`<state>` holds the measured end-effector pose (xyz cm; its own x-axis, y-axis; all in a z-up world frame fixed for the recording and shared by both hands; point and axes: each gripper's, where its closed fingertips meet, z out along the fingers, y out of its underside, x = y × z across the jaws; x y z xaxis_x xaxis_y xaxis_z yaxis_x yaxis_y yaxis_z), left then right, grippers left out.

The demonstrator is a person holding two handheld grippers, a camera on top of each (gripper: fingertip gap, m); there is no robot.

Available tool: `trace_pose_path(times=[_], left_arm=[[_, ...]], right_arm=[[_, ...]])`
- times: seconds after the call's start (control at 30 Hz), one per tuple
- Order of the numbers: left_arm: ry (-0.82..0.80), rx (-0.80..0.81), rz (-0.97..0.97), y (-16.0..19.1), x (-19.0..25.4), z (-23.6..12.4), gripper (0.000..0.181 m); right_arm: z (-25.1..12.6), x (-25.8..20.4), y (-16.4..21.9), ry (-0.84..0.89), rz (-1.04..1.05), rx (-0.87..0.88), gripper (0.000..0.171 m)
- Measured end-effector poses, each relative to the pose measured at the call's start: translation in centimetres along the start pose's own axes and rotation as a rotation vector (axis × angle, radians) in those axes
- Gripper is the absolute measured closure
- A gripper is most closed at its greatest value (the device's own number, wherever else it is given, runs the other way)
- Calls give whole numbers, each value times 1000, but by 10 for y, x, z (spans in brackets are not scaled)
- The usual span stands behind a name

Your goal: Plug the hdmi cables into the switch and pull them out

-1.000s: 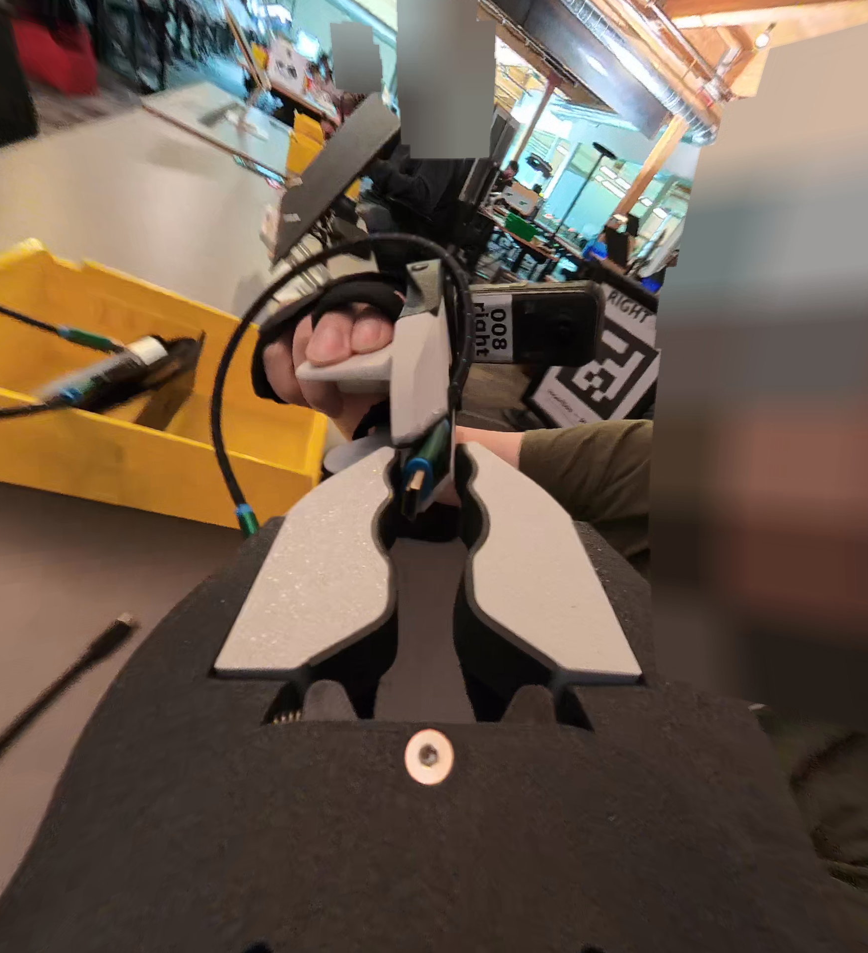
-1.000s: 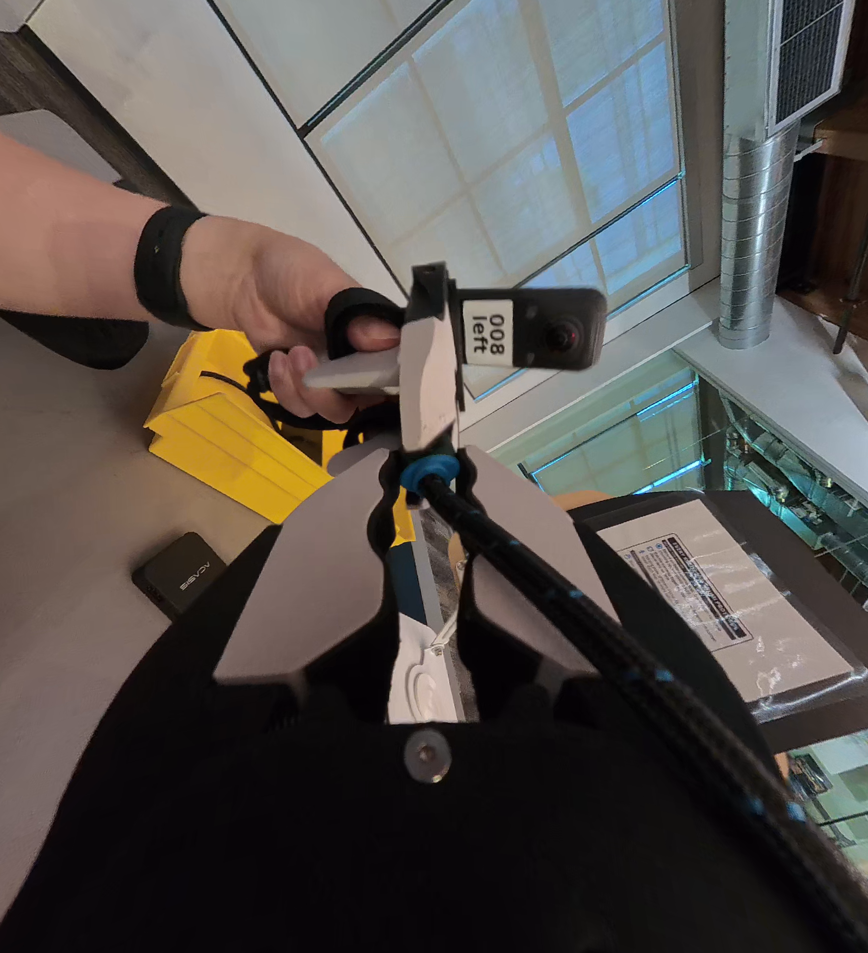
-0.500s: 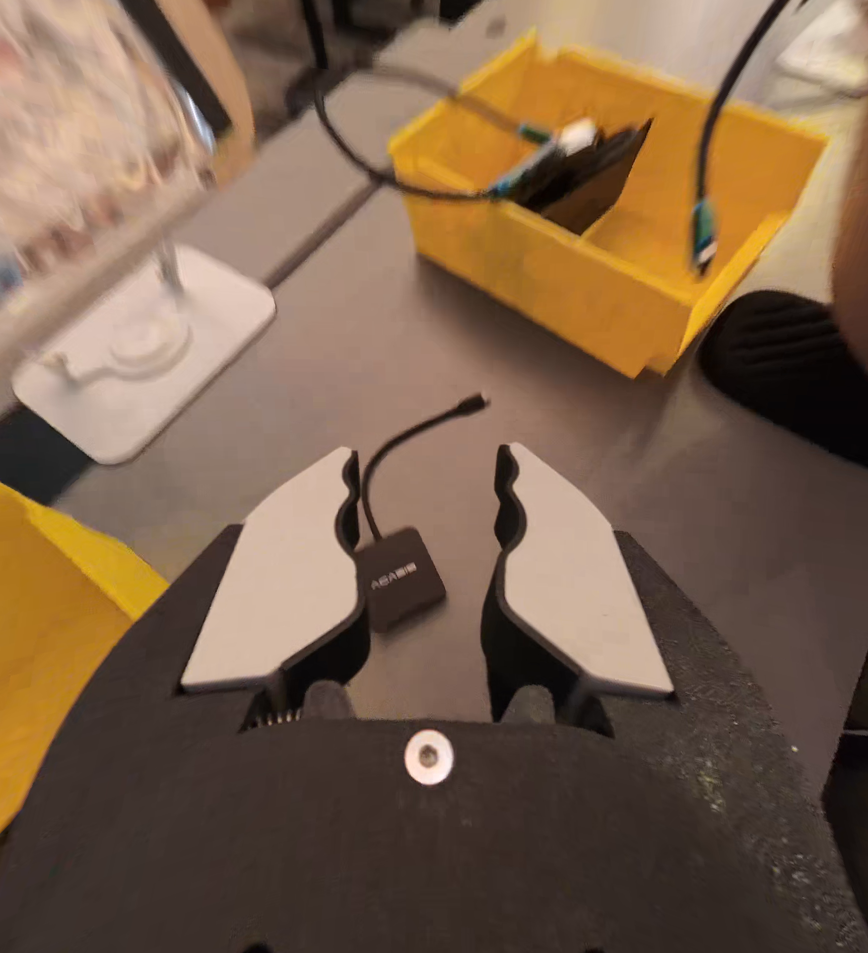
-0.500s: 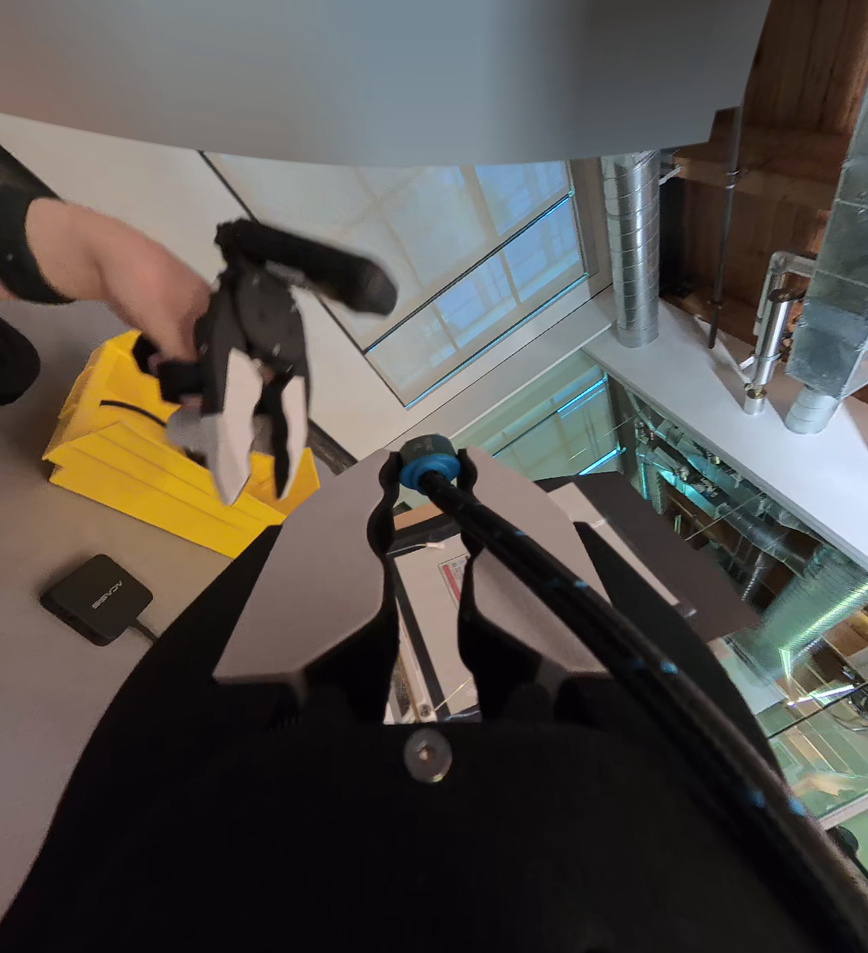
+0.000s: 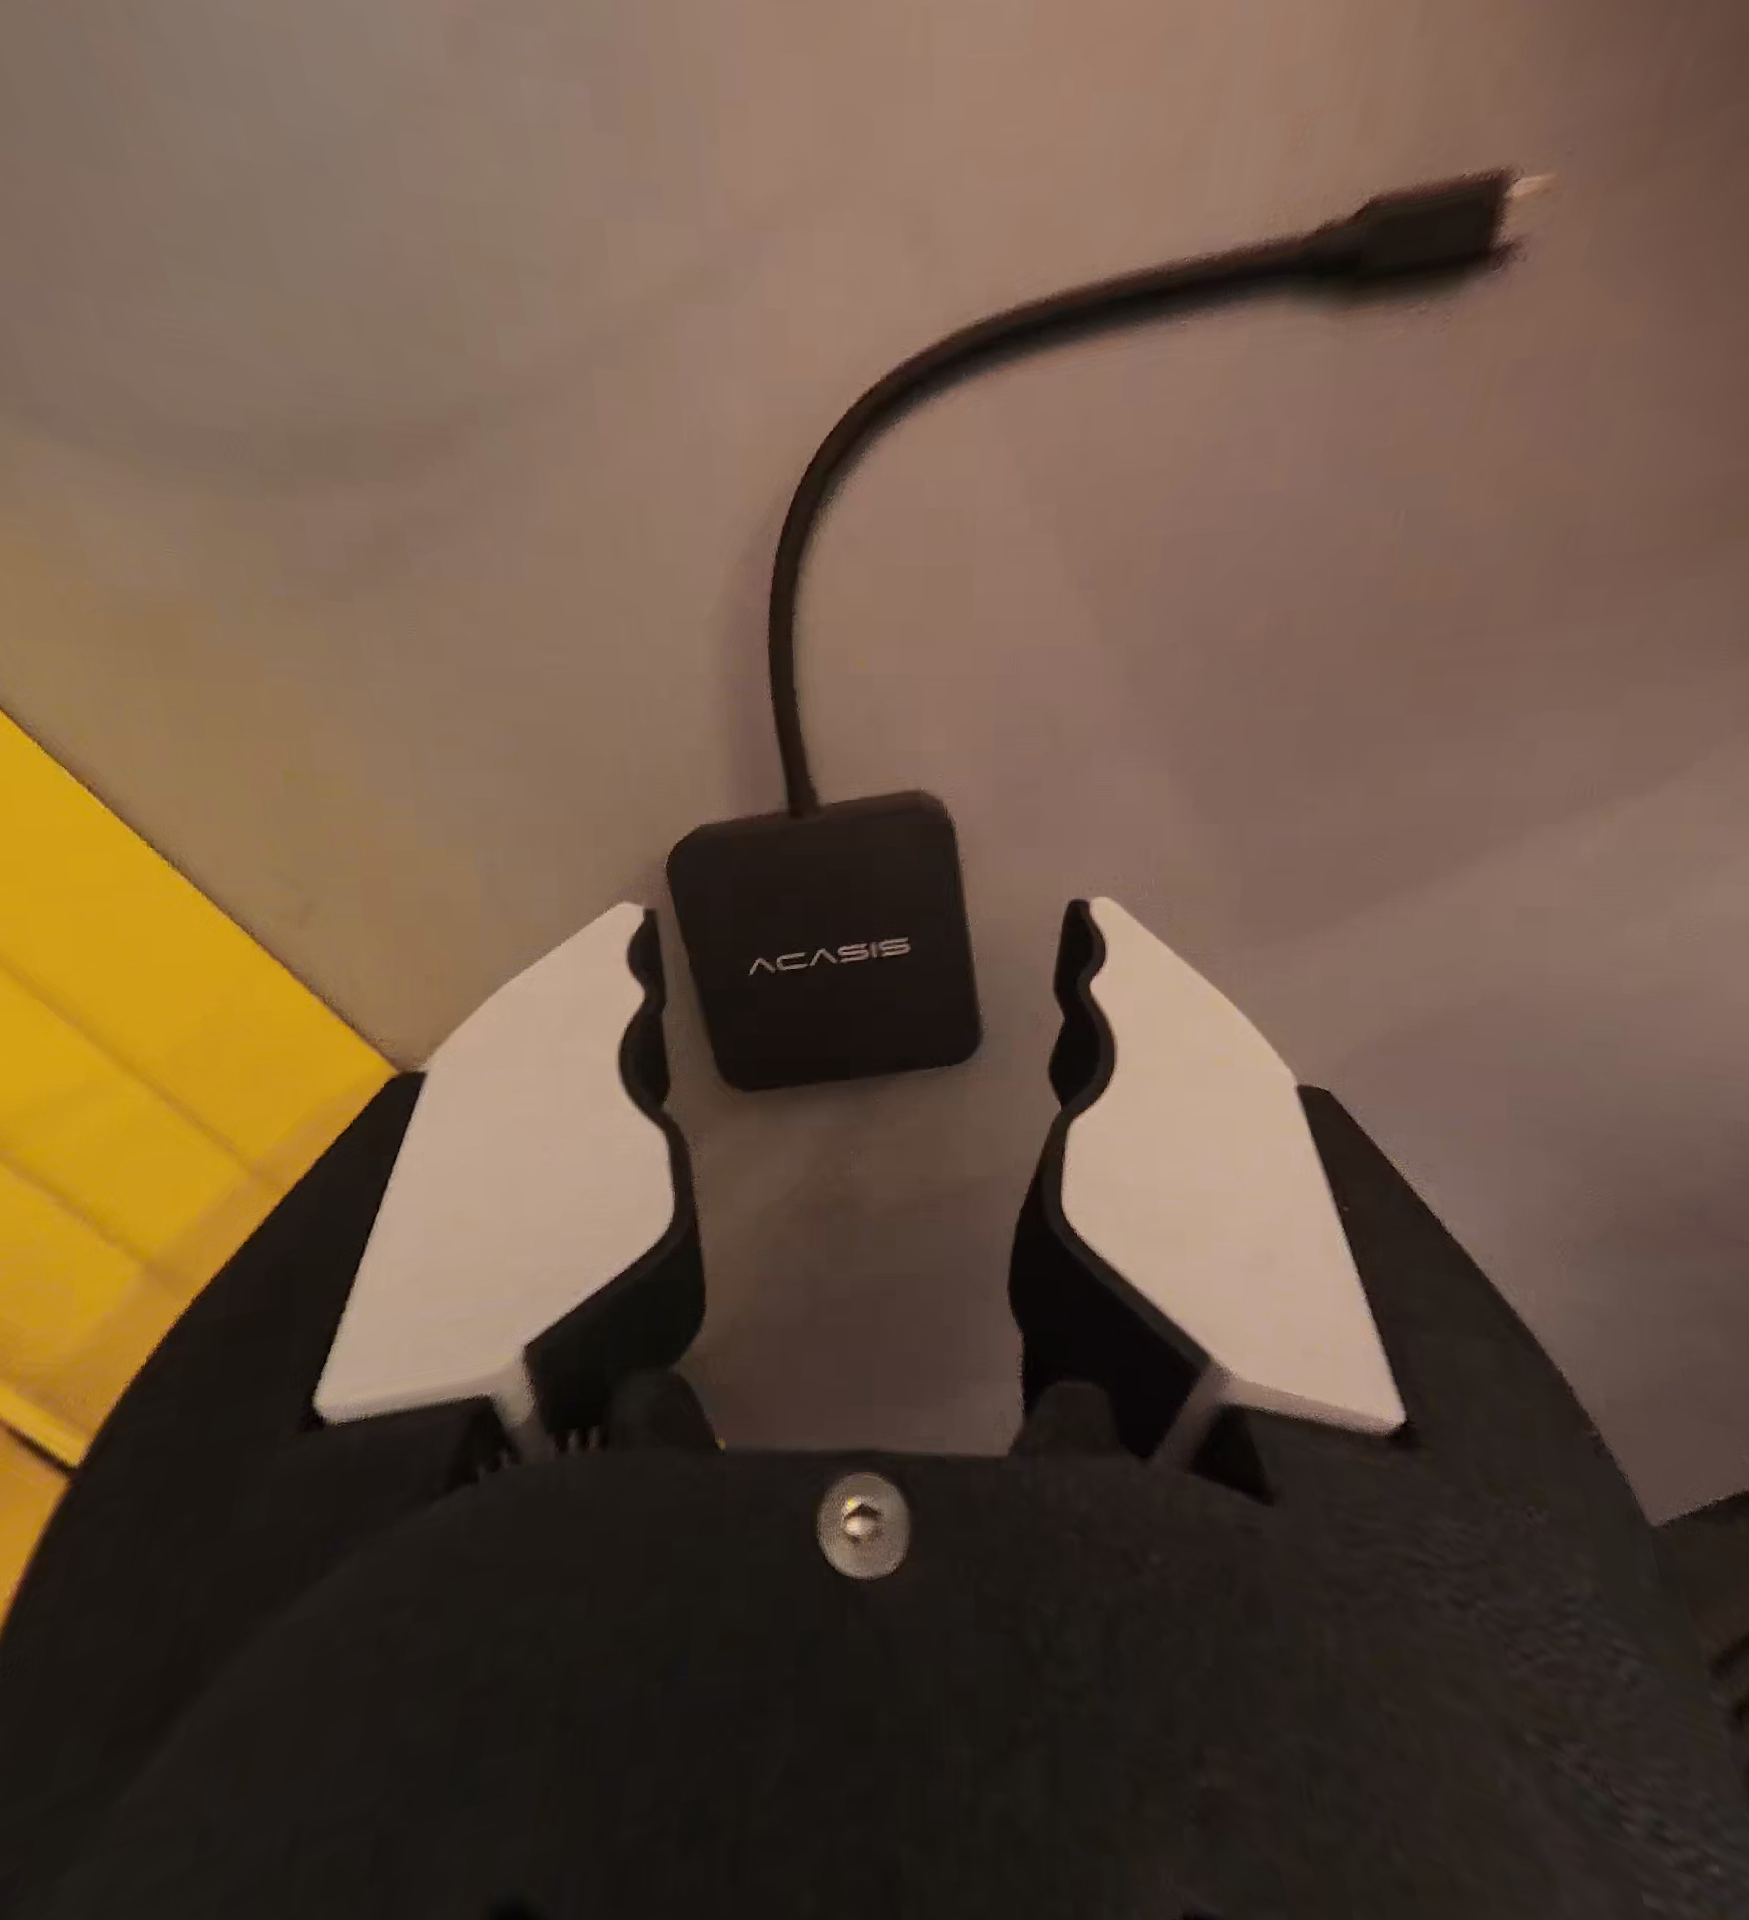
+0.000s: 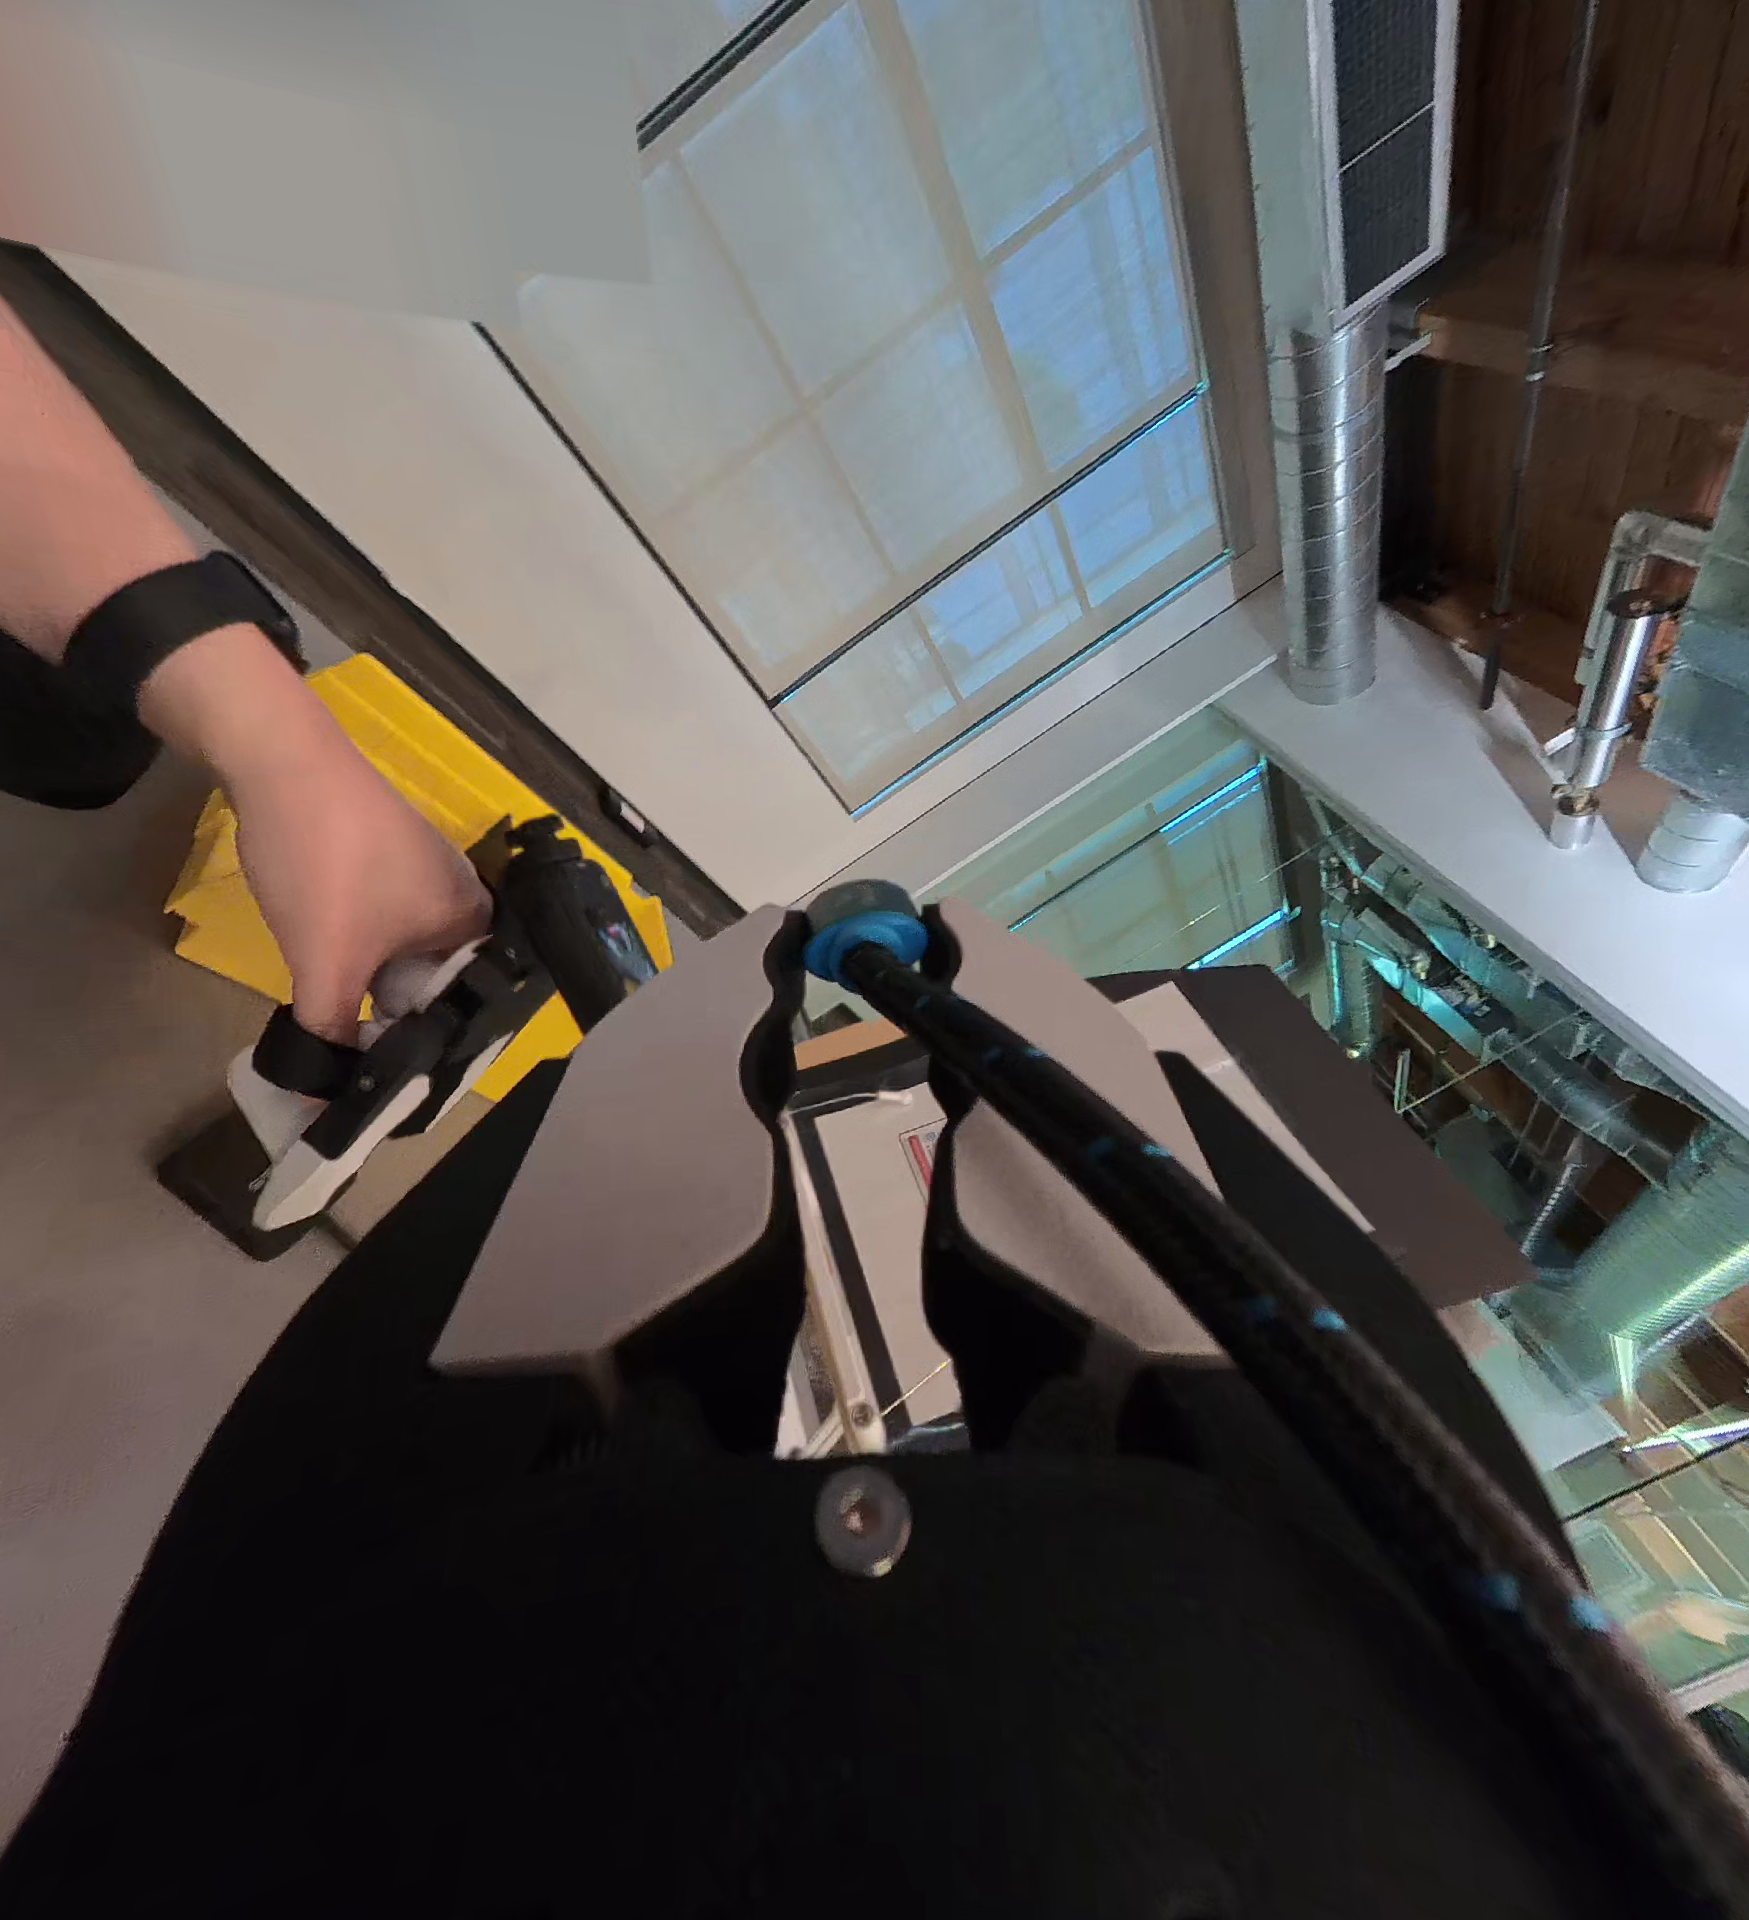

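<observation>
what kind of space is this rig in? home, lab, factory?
Most likely a lab or workshop in an industrial-style building: exposed metal ducts under a wood ceiling, big grid windows, and yellow parts bins on a grey worktable.

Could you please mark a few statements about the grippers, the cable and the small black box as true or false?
1. The left gripper is open, fingers either side of the small square black switch box. True.
2. The right gripper is empty. False: it is shut on the black braided cable with the blue collar.
3. The switch box's short black lead lies loose on the grey table. True.
4. The braided cable is plugged into the switch box. False: it is held up, apart from it.
</observation>
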<state>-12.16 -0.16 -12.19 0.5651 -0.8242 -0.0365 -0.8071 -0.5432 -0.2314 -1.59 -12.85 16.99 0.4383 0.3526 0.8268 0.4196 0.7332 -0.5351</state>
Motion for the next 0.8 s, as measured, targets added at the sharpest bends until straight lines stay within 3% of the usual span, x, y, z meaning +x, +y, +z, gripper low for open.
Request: trace_pose_path(times=[0.03, 0.47, 0.8], left_arm=[[-15, -38, -4, 3, -3, 4, 109], [2, -114, -127, 11, -13, 36, 109], [5, -211, -150, 18, -10, 37, 113]], right_arm=[[1, -2, 1, -9, -5, -9, 149], [2, -9, -1, -38, -33, -25, 149], [6, -9, 8, -41, -42, -55, 149]])
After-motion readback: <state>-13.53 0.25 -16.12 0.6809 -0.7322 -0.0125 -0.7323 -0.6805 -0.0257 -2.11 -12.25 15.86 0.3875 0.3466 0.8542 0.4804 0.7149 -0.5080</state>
